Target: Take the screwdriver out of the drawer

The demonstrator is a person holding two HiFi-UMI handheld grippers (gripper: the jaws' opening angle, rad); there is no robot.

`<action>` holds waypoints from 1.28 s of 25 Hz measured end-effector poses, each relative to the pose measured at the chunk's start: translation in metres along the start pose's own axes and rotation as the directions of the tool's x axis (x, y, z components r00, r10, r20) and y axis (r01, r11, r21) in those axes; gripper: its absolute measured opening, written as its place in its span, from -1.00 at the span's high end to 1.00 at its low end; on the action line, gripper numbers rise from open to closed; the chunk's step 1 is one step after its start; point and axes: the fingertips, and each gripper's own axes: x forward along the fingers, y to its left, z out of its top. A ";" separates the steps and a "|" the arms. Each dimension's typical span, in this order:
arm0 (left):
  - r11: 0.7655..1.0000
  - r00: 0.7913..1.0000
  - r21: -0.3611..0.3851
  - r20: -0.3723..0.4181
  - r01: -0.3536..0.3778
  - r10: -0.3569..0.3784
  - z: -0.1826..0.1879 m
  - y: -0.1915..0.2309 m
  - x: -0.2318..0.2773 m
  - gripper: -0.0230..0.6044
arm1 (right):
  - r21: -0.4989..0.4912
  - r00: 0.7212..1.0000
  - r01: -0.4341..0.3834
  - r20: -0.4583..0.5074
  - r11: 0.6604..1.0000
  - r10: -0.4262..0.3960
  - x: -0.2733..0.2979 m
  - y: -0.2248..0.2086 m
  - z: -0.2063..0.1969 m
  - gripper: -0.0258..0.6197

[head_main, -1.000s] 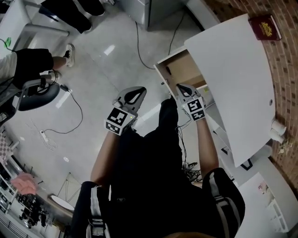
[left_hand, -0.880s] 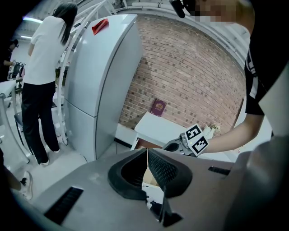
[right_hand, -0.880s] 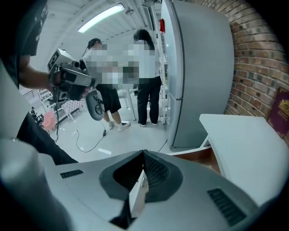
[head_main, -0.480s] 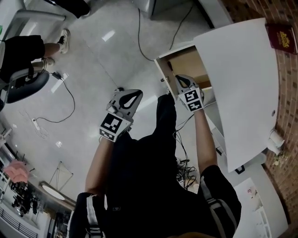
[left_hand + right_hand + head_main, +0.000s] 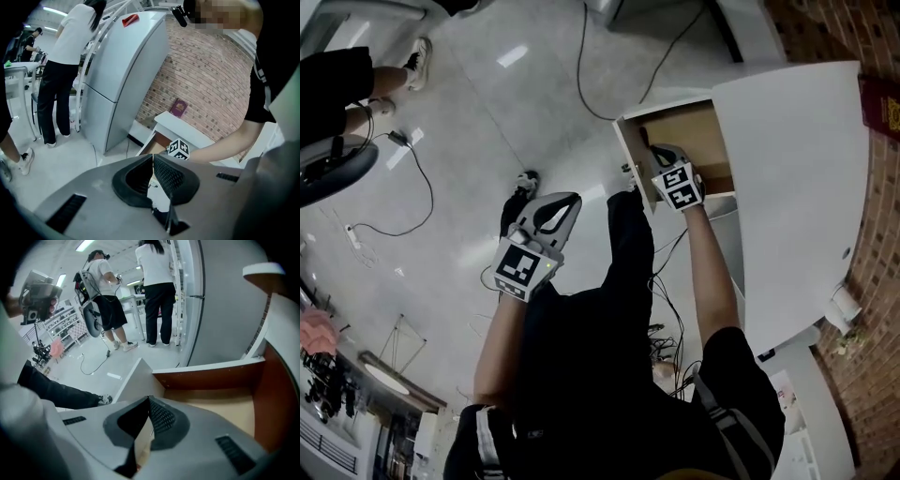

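Pale grey flooring (image 5: 487, 122) with a loose black cable (image 5: 579, 66) lies below the left gripper (image 5: 152, 157), and a brick wall (image 5: 881, 281) stands beyond the right gripper (image 5: 149, 400). Legible writing: none. The only markings are the black-and-white square codes on the marker cube (image 5: 178, 150) of the right gripper, and a maroon booklet (image 5: 178, 107) on the white desk top (image 5: 797, 187) whose cover print is too small to read. The drawer (image 5: 630, 155) under that desk top stands pulled out, showing a white front panel, reddish-brown inner walls and a pale wooden floor. The right gripper reaches into it from above; its pads meet at the tips and nothing is held between them. The left gripper hangs clear of the desk, well to the left of the drawer, over the floor; its ribbed pads also meet at the tips, and it carries nothing. Just ahead of the right gripper's tip, by the drawer's front panel, lies a small dark slender object (image 5: 644, 138). It is too small to confirm as the screwdriver, and the right gripper view shows only bare drawer floor.
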 end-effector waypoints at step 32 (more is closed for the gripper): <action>0.989 0.999 -0.146 -0.033 -0.024 0.019 -0.053 0.036 0.015 0.87 | 0.261 0.943 -0.224 -0.186 0.939 0.277 0.114 -0.035 -0.059 0.55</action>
